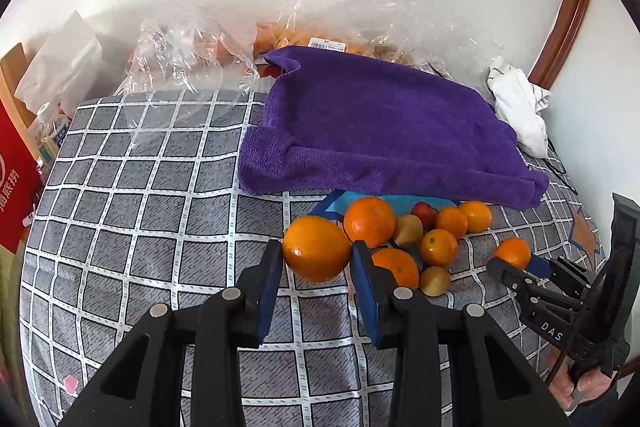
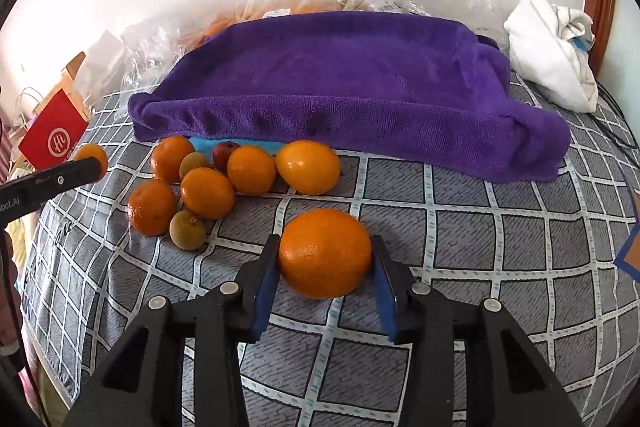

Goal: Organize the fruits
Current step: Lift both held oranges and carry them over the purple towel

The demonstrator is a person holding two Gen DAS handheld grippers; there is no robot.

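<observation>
My left gripper [image 1: 316, 251] is shut on an orange [image 1: 316, 255], held a little above the grey checked sheet [image 1: 140, 207]. Behind it lies a pile of fruit [image 1: 416, 239]: several oranges, two small yellow-green fruits and a red one. In the right wrist view my right gripper [image 2: 325, 247] has both pads against the sides of a larger orange [image 2: 325, 253], low at the sheet. The pile [image 2: 208, 183] lies to its left. The left gripper's finger [image 2: 76, 171] shows at the far left with its orange [image 2: 96, 153]. The right gripper [image 1: 516, 263] also shows in the left wrist view.
A purple towel [image 1: 380, 131] is draped over something flat behind the fruit, with a blue sheet [image 1: 400, 202] under its front edge. Clear plastic bags [image 1: 192, 47] lie at the back, a white cloth [image 2: 552, 51] at the right, a red box [image 2: 52, 135] at the left.
</observation>
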